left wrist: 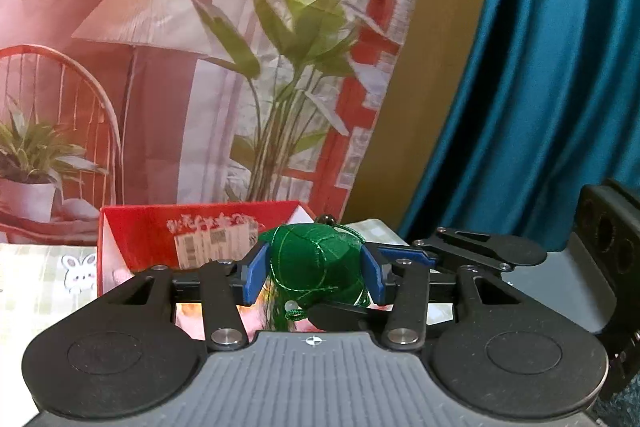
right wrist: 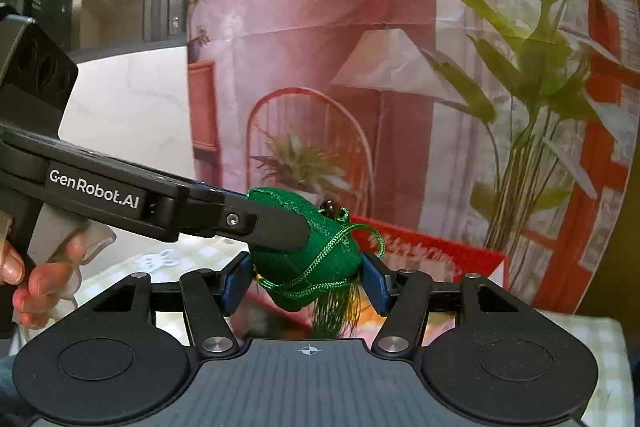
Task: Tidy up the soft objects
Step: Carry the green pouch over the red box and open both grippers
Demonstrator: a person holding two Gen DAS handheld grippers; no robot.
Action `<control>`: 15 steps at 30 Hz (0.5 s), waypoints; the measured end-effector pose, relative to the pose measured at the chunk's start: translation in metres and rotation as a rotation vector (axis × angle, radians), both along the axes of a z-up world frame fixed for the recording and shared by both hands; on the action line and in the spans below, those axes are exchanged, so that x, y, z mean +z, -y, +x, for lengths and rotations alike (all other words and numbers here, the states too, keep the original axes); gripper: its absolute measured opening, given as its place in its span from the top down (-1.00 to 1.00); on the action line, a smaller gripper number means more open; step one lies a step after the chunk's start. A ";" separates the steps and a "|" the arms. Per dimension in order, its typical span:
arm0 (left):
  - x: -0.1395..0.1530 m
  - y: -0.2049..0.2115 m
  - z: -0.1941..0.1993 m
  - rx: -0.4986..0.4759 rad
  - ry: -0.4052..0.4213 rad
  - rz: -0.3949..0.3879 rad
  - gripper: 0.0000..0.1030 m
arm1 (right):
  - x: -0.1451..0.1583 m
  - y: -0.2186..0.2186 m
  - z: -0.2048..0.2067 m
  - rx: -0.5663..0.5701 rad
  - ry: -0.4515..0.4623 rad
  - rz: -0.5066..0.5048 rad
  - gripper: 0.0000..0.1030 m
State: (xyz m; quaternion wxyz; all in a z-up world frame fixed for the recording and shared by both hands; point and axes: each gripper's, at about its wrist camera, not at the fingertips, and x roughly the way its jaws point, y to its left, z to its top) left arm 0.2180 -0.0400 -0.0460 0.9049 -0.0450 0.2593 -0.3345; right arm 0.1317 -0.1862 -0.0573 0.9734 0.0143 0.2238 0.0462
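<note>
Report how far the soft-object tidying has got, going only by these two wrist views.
Done: nothing visibly stowed; the red box's inside is mostly hidden.
In hand: the green tasselled pouch is held above the table, pinched by the left gripper and the right gripper, apparently mid-handover.
Left: one gripper must let go and the pouch be put away, probably in the box behind it.

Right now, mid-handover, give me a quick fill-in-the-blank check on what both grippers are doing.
1. The left gripper and the right gripper both close on a ____ fabric pouch.
2. Behind the pouch stands a box whose colour is ____.
3. The tablecloth carries a small printed ____.
4. A ____ tassel hangs below the pouch.

Missing words: green; red; rabbit; green
</note>
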 end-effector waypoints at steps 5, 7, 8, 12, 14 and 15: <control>-0.015 0.012 0.047 0.009 -0.027 0.015 0.01 | -0.014 0.026 0.048 -0.010 -0.039 -0.009 -0.07; -0.022 0.017 0.064 0.011 -0.040 0.021 0.01 | -0.022 0.034 0.066 -0.013 -0.066 -0.023 -0.06; -0.027 0.019 0.073 0.014 -0.050 0.018 0.01 | -0.026 0.038 0.074 -0.014 -0.077 -0.029 -0.06; -0.046 0.031 0.103 0.024 -0.080 0.020 0.01 | -0.043 0.054 0.101 -0.028 -0.124 -0.044 -0.06; -0.057 0.041 0.110 0.016 -0.102 0.026 0.01 | -0.051 0.062 0.113 -0.052 -0.175 -0.048 -0.04; -0.062 0.045 0.114 0.013 -0.114 0.027 0.01 | -0.055 0.068 0.117 -0.066 -0.187 -0.043 -0.04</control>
